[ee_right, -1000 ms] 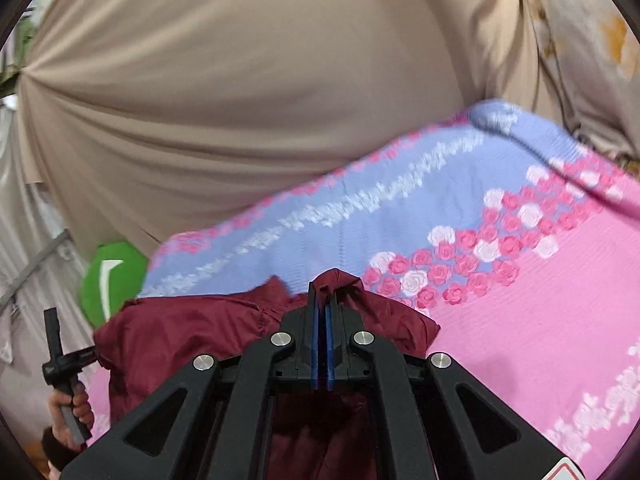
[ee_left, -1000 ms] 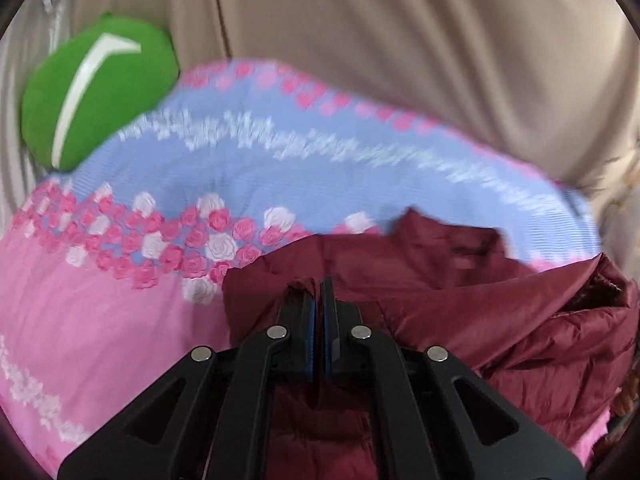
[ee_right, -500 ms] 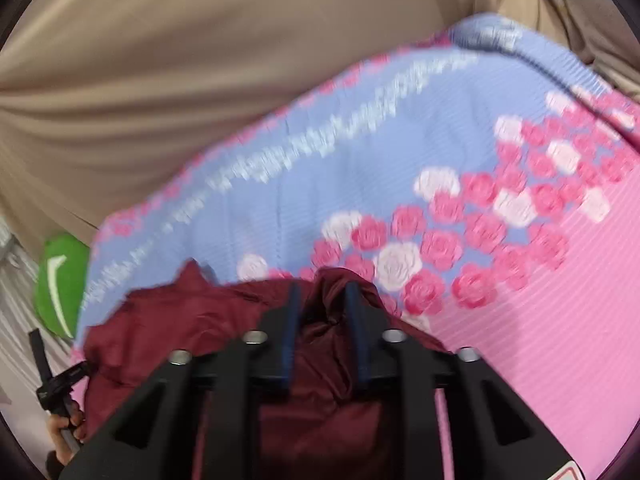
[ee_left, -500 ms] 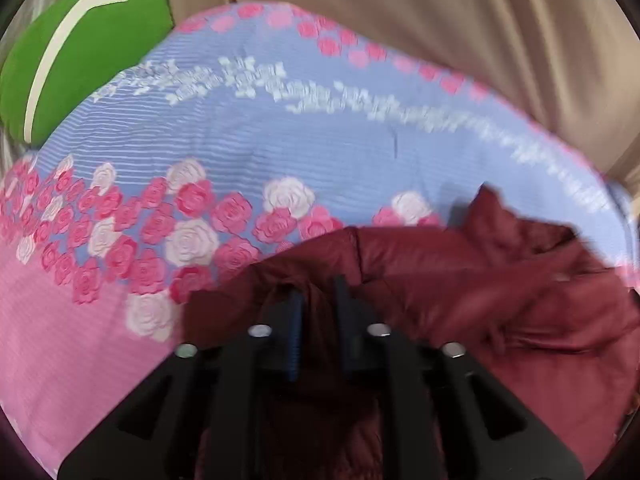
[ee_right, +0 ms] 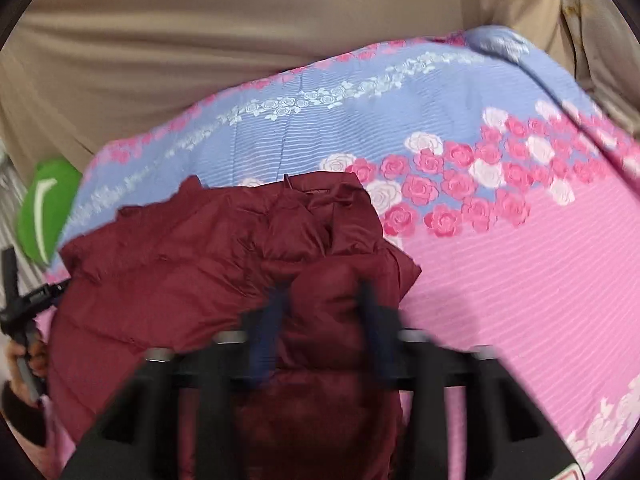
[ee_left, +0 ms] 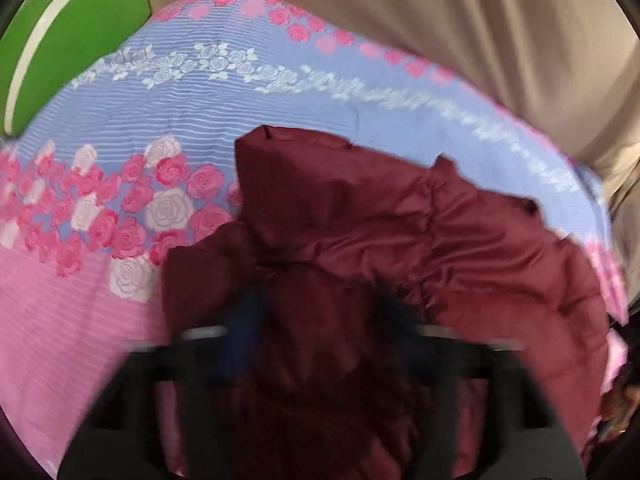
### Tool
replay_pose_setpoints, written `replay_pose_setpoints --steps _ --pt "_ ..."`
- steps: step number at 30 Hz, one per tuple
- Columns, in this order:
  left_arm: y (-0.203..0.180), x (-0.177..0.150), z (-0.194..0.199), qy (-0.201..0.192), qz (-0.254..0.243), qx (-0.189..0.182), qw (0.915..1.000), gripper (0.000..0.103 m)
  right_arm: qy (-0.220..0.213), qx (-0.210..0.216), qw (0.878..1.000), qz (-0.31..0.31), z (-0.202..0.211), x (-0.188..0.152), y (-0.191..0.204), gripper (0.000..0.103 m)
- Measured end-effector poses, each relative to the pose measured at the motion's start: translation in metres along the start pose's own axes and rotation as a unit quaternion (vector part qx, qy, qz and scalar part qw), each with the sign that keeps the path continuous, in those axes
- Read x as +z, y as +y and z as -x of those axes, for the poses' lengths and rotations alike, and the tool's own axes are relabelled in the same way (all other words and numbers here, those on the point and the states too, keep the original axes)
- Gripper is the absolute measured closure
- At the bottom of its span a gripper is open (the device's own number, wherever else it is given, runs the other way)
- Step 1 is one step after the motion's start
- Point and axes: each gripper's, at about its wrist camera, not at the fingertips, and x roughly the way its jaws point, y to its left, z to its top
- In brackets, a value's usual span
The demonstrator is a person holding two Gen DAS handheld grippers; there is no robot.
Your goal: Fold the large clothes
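on the bed, the maroon puffer jacket lies bunched on the pink-and-blue rose-print sheet, with its collar end toward the blue band. left gripper is low over the jacket's near edge with the jaws spread wide. fabric bulges up between the blue-padded fingers, and nothing is pinched. right gripper has the same pose on the other side: jaws apart, a puffy fold of jacket sitting in the gap, fingers motion-blurred. both point forward and slightly down toward the beige curtain. the person's left hand shows at the right-wrist view's left edge, gripping the tool handle. a green cushion sits at the sheet's far corner.
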Motion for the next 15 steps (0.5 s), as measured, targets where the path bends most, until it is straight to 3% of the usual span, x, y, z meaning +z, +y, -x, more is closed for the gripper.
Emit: replay_pose_setpoints --steps 1,3,5,7,9,10,13,15 --pt "0.002 0.001 0.002 -0.005 0.005 0.001 1.0 0.095 -0.015 0.008 1.0 0.002 0.009 0.003 0.003 0.097" --pt "0.007 0.004 0.017 -0.029 0.013 -0.001 0.9995 0.099 -0.077 0.057 0.995 -0.014 0.041 0.009 0.003 0.099" --pt "0.011 0.005 0.022 -0.047 0.013 0.022 0.9986 0.099 -0.122 0.075 0.989 -0.026 0.059 0.013 -0.002 0.099" --pt "0.013 0.002 0.006 -0.028 0.014 0.038 0.9988 0.099 -0.098 0.046 0.994 -0.031 0.038 0.015 -0.006 0.1" --pt "0.014 -0.004 -0.014 -0.011 0.007 0.05 0.9987 0.099 -0.024 -0.025 0.999 -0.012 -0.015 0.004 -0.008 0.1" --pt "0.014 -0.006 -0.016 -0.017 0.007 0.057 0.9982 0.098 0.003 -0.034 0.999 0.002 -0.037 -0.005 -0.007 0.1" --pt "0.009 -0.005 -0.008 -0.024 -0.002 0.085 0.9961 0.095 -0.016 -0.088 0.996 0.029 -0.025 -0.003 0.006 0.099" --pt "0.01 -0.004 0.013 -0.043 -0.003 0.097 0.9943 0.085 -0.037 -0.106 0.993 0.032 -0.004 0.003 0.011 0.097"
